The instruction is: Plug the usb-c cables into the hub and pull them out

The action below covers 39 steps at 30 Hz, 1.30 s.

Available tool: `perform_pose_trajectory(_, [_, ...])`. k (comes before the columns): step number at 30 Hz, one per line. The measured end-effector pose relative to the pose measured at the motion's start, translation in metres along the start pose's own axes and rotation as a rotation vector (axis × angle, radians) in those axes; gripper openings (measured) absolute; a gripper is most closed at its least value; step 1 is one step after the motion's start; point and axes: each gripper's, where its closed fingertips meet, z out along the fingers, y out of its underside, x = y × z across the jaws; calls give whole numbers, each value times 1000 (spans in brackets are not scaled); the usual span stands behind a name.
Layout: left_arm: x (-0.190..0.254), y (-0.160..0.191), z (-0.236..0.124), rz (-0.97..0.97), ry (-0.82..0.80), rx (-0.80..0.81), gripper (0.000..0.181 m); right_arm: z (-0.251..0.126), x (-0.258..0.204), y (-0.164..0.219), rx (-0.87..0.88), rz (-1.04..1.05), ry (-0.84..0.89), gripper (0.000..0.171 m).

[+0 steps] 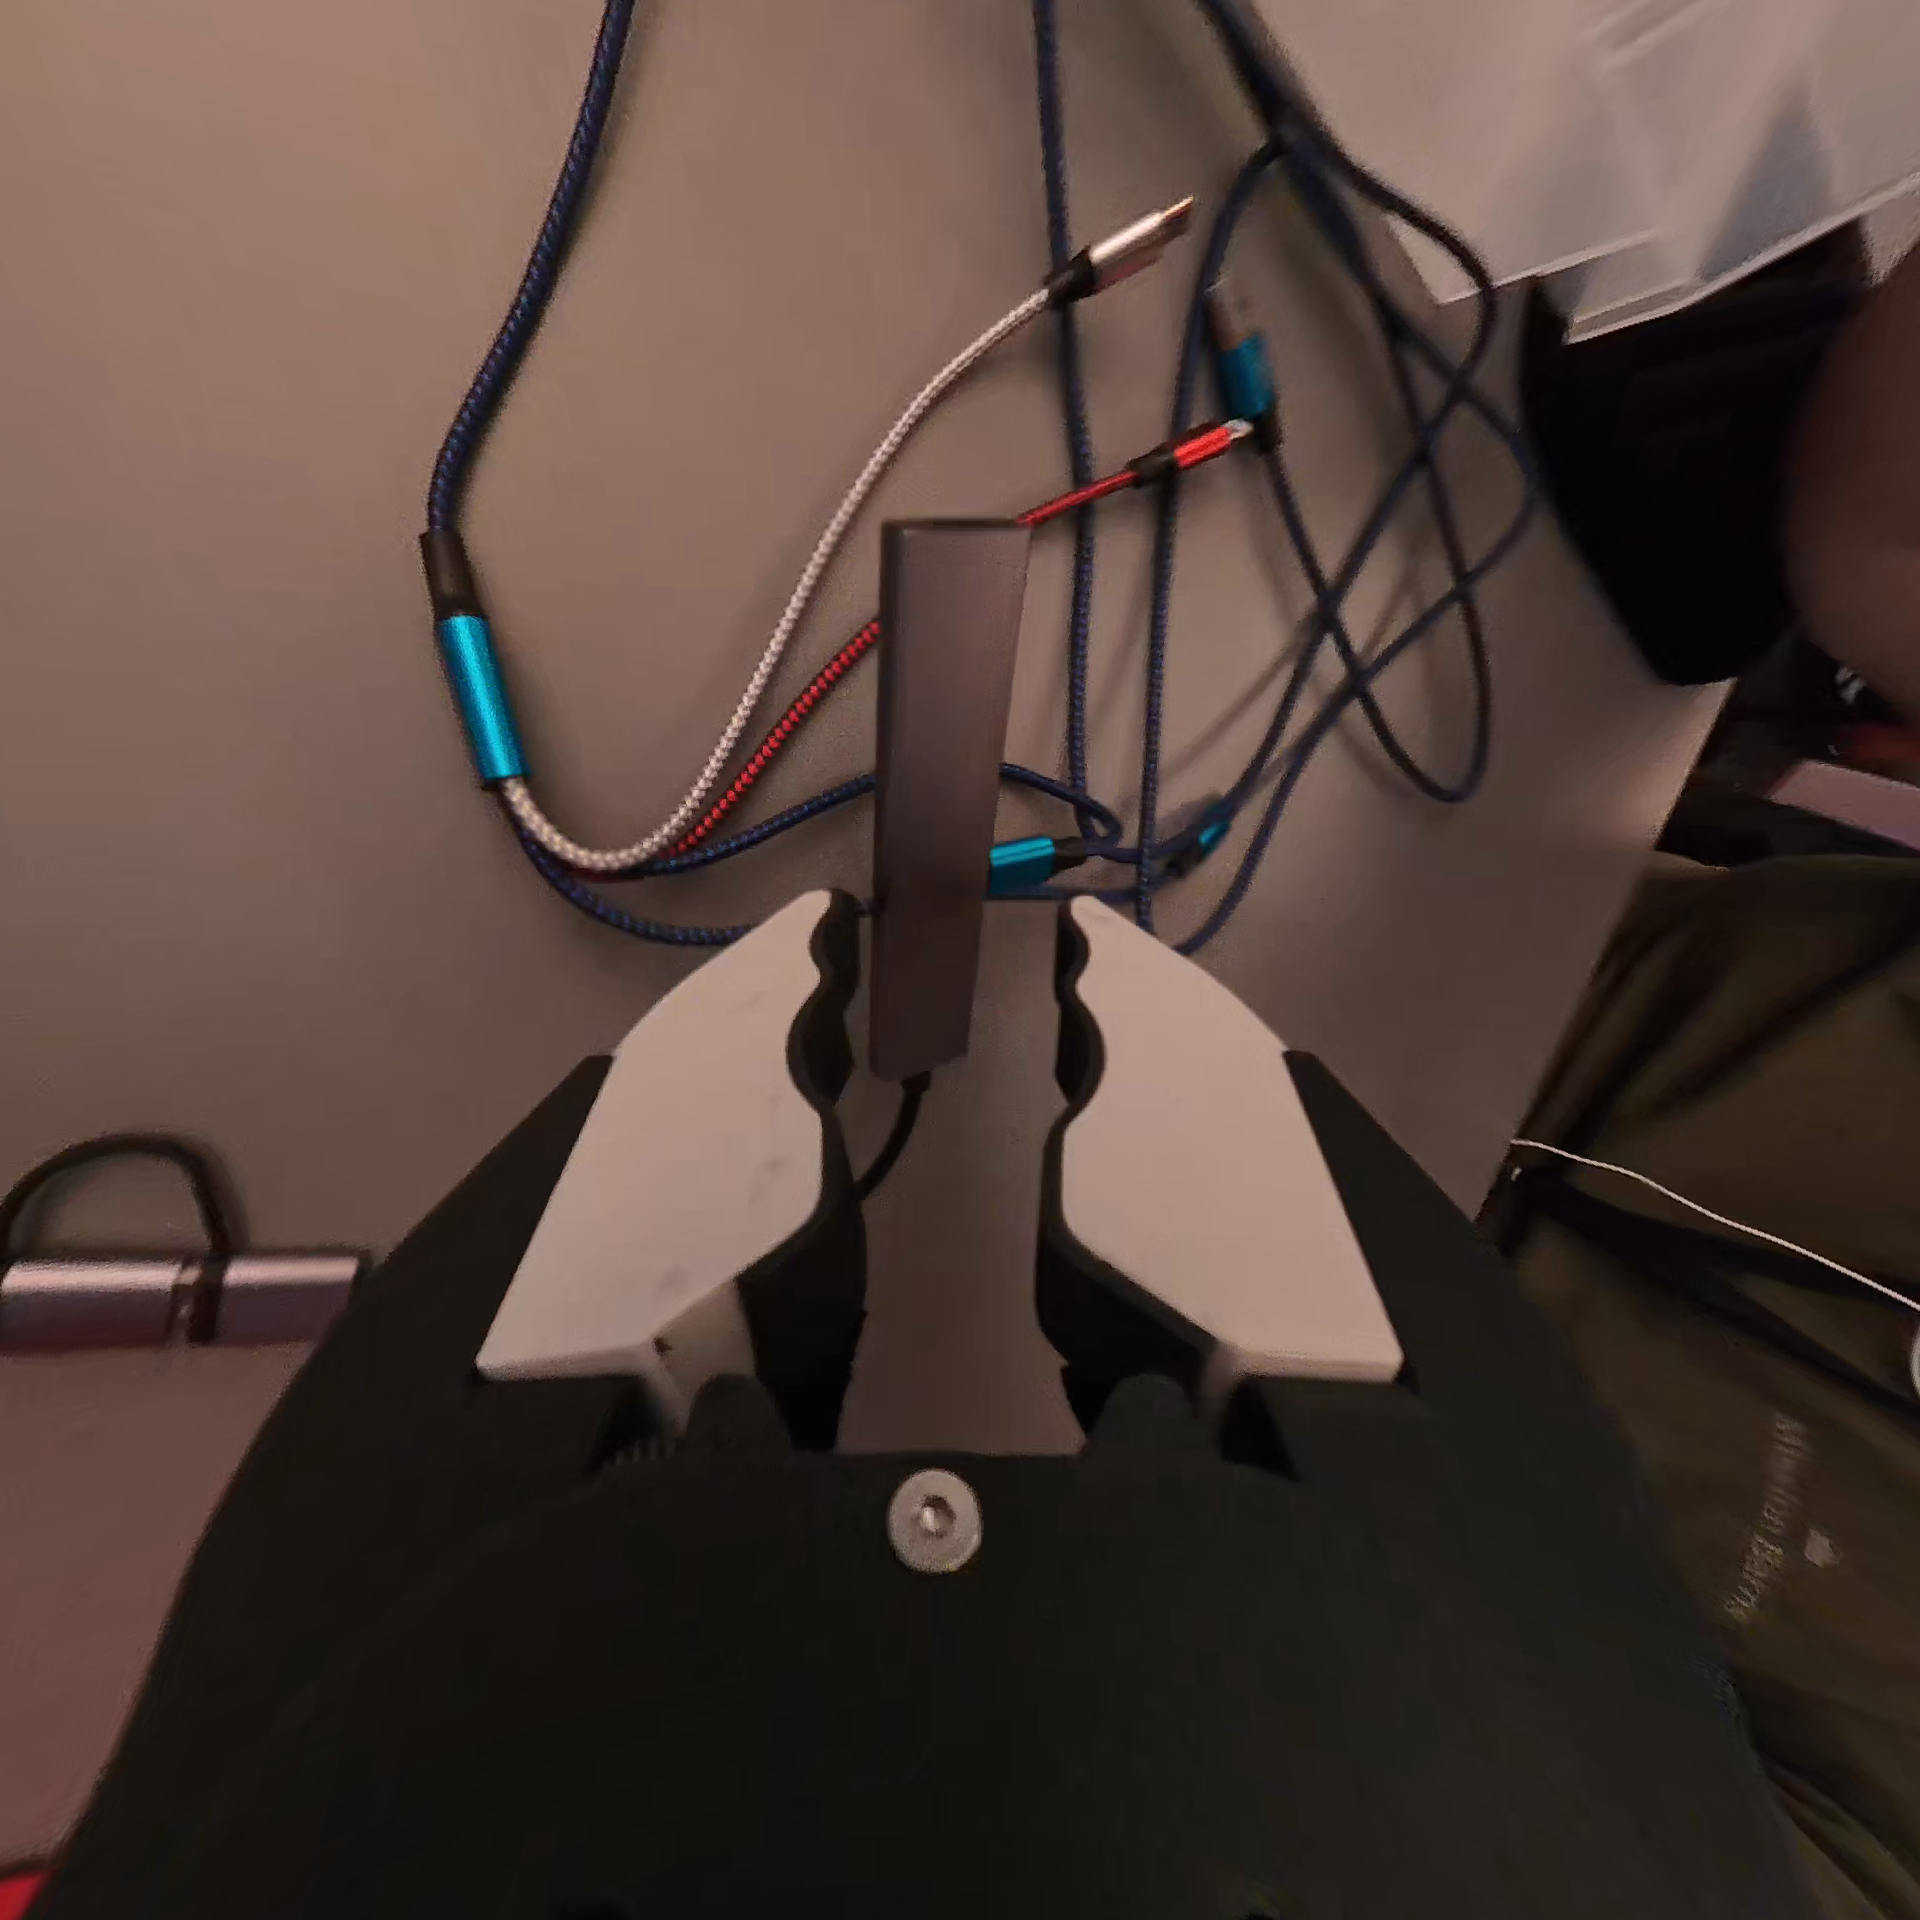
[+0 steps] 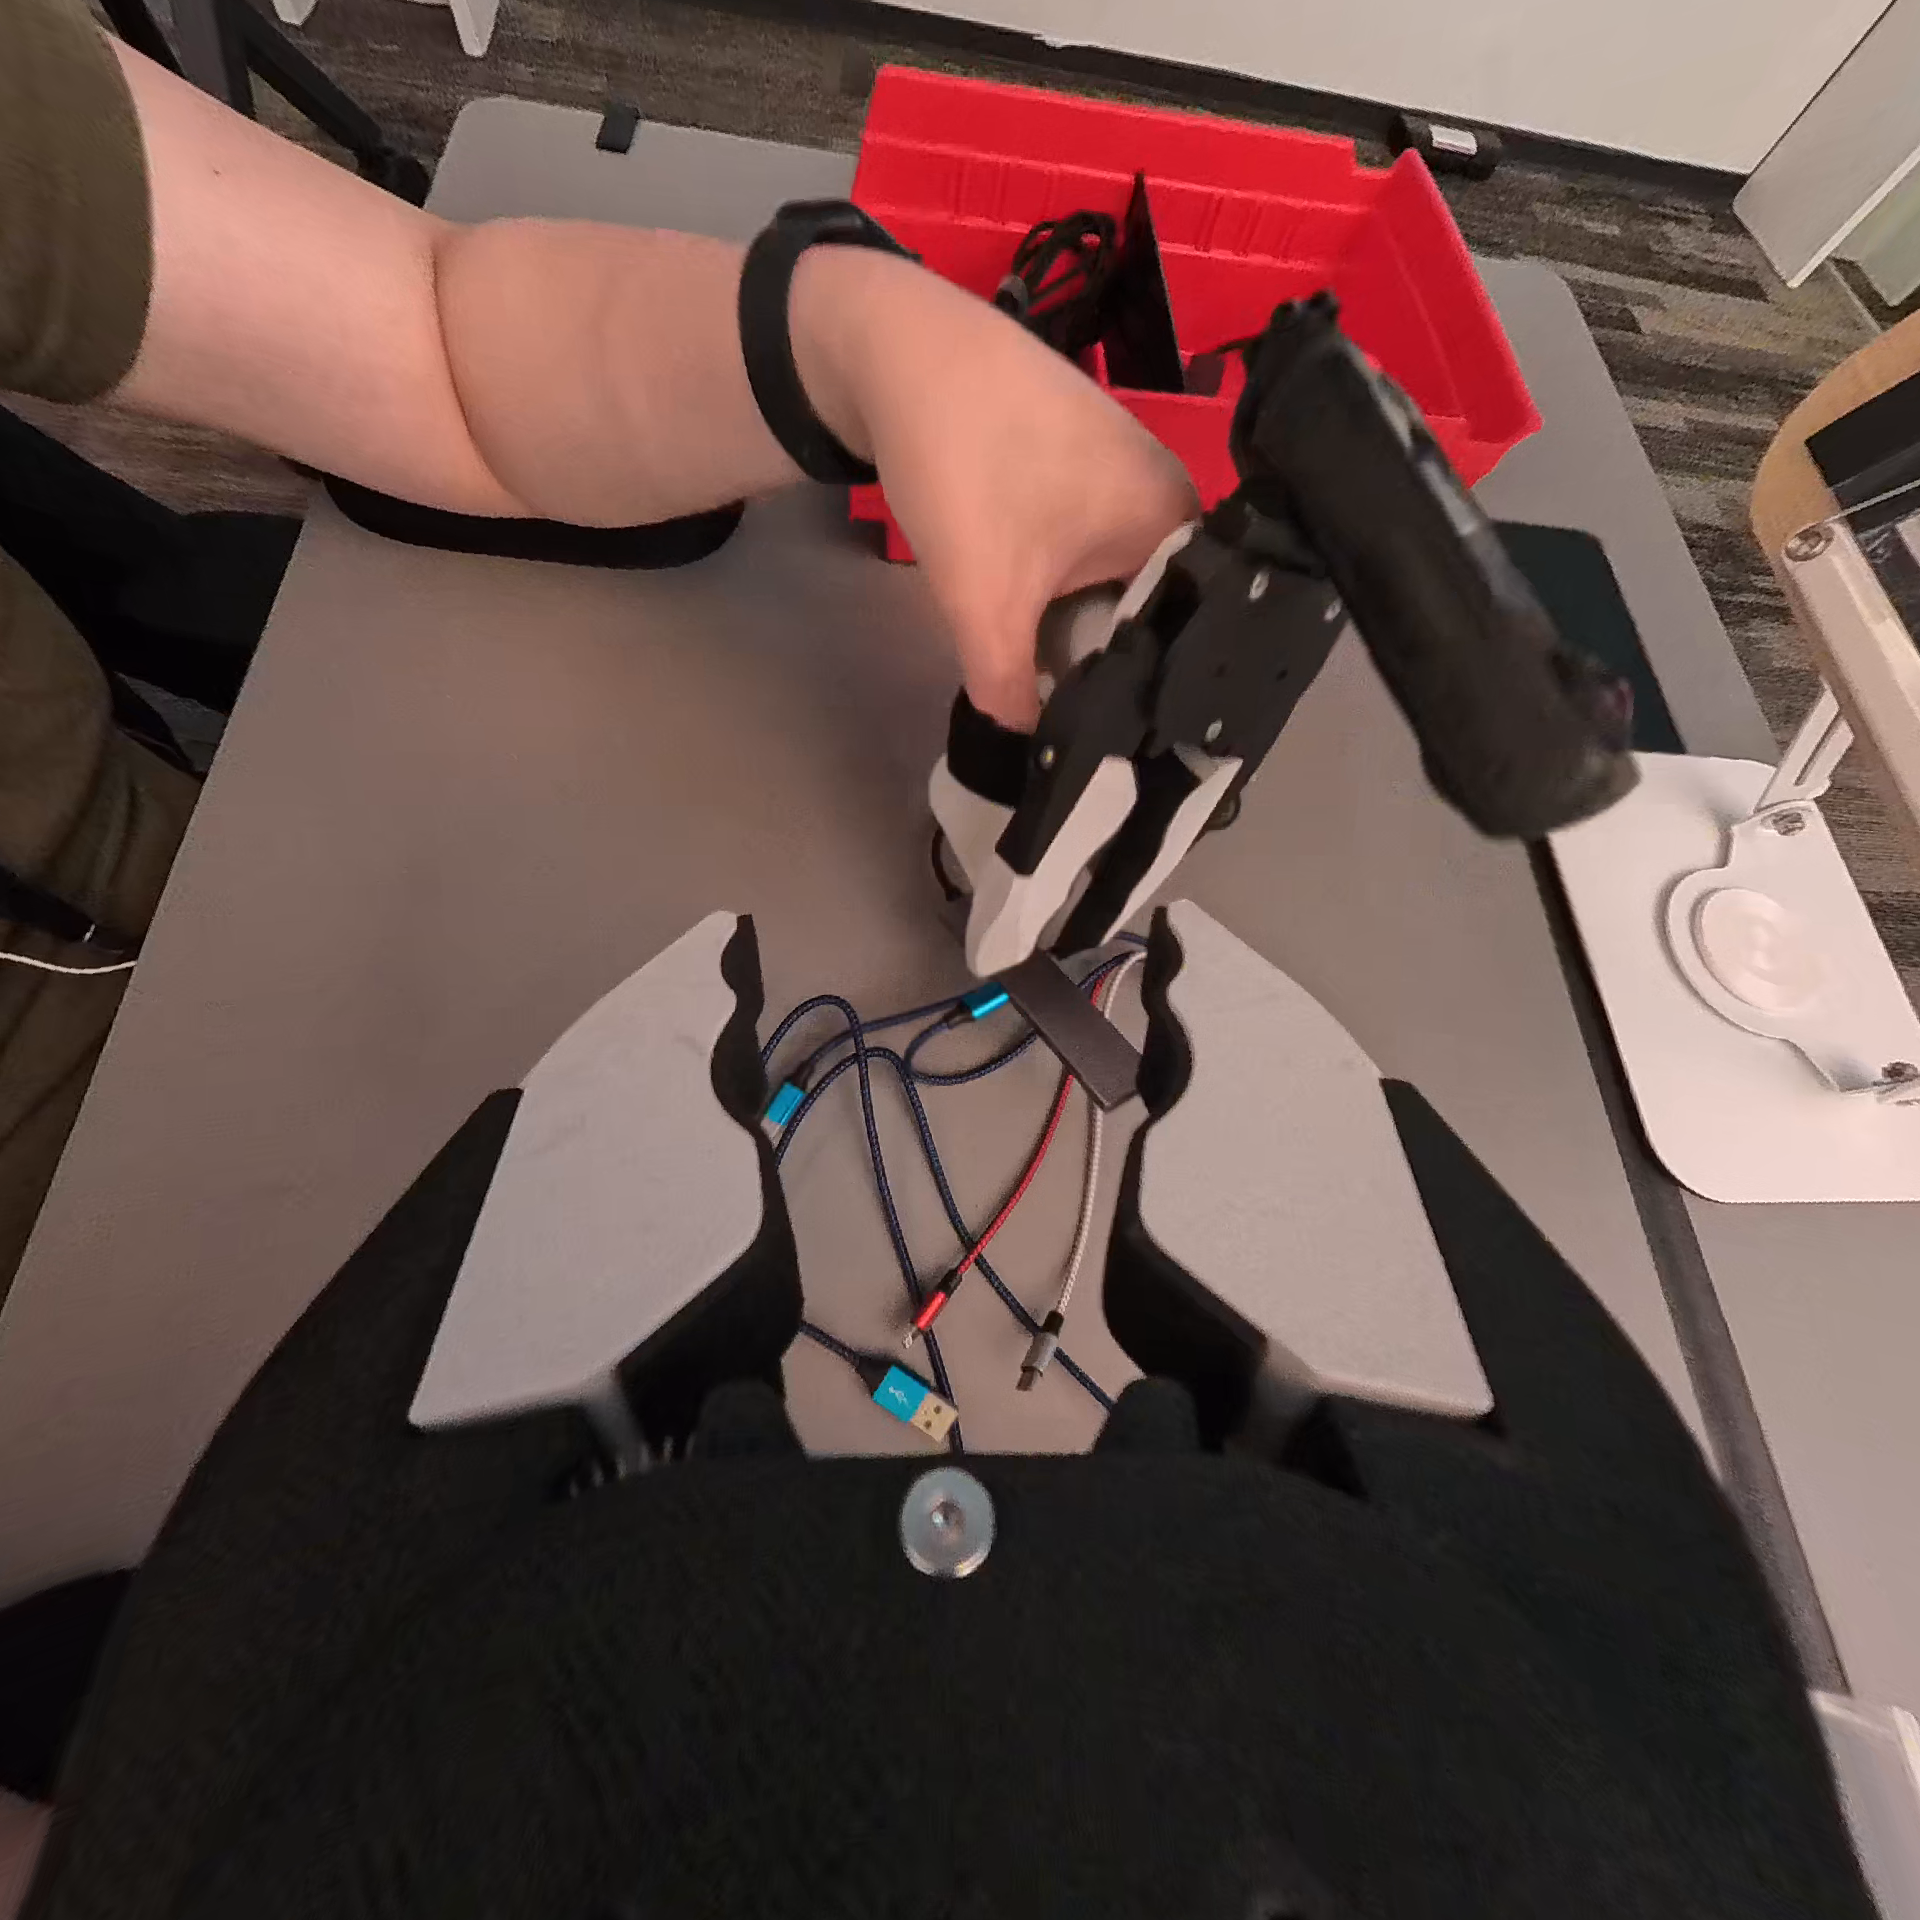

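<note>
A: What is the biggest thing here?

B: The gray table (image 2: 499,748). At 12 o'clock on it sits a red bin (image 2: 1299,208) with black cords inside. At 3 o'clock is a white stand base (image 2: 1704,1039). Past the table is a patchy gray carpet (image 2: 1662,270).

A: Where is the hub?

B: The dark gray hub (image 1: 940,790) lies on the table in the middle of the left wrist view. The left claw (image 1: 961,920) is spread open around its near end and is not squeezing it yet. One blue plug (image 1: 1023,864) looks pushed into the hub's side at 3 o'clock.

A: And the right claw?

B: The right claw (image 2: 951,935) is open wide and holds nothing. It hangs over the loose cables. A red-tipped cable (image 2: 940,1299) and a silver-tipped cable (image 2: 1044,1351) lie free, and a blue USB-A plug (image 2: 914,1403) lies near 6 o'clock.

A: What could go wrong?

B: The cables cross over each other. I think pulling one could drag the others. If the left claw does not hold tight, the hub could slide on the smooth table when a plug is pushed.
</note>
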Motion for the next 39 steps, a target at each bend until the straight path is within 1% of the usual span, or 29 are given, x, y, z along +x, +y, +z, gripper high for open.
perform_pose_trajectory(2, [3, -1, -20, 19, -27, 42, 38, -5, 0, -2, 8, -8, 10, 72])
perform_pose_trajectory(4, [7, 3, -47, 36, -64, 91, 41, -9, -1, -4, 17, -11, 17, 72])
perform_pose_trajectory(6, [12, 13, -83, 48, -122, 144, 44, -14, 0, -5, 26, -17, 28, 71])
perform_pose_trajectory(8, [12, 33, -123, 28, -226, 202, 47, -18, 1, -6, 33, -18, 38, 71])
perform_pose_trajectory(9, [6, 50, -143, -16, -305, 224, 48, -19, 1, -6, 36, -17, 41, 71])
perform_pose_trajectory(10, [-4, 73, -162, -93, -403, 231, 53, -20, 2, -6, 37, -16, 43, 71])
perform_pose_trajectory(11, [-17, 103, -179, -190, -504, 215, 59, -20, 2, -5, 35, -14, 46, 71])
perform_pose_trajectory(12, [-29, 136, -192, -295, -583, 181, 59, -20, 4, -4, 30, -13, 51, 71])
perform_pose_trajectory(13, [-38, 166, -202, -407, -629, 163, 59, -20, 5, -2, 24, -12, 55, 71])
perform_pose_trajectory(14, [-45, 192, -207, -523, -629, 158, 58, -20, 6, -1, 20, -9, 56, 71])
perform_pose_trajectory(16, [-58, 226, -210, -708, -563, 174, 55, -19, 7, 2, 11, 0, 55, 71])
perform_pose_trajectory(18, [-72, 247, -208, -874, -490, 191, 52, -18, 9, 5, 1, 5, 63, 71])
perform_pose_trajectory(20, [-82, 261, -198, -1006, -401, 166, 52, -16, 9, 7, -10, 9, 64, 71])
perform_pose_trajectory(23, [-99, 268, -185, -1064, -336, 115, 51, -15, 8, 9, -24, 8, 59, 71])
perform_pose_trajectory(26, [-110, 278, -173, -1148, -315, 35, 62, -13, 7, 12, -37, 11, 53, 71])
perform_pose_trajectory(30, [-123, 282, -164, -1200, -291, -3, 63, -11, 7, 17, -68, 7, 51, 71])
perform_pose_trajectory(37, [-135, 284, -159, -1252, -233, 15, 54, -8, 6, 26, -119, 7, 45, 68])
perform_pose_trajectory(39, [-136, 285, -162, -1254, -230, 33, 47, -8, 6, 29, -132, 5, 44, 67])
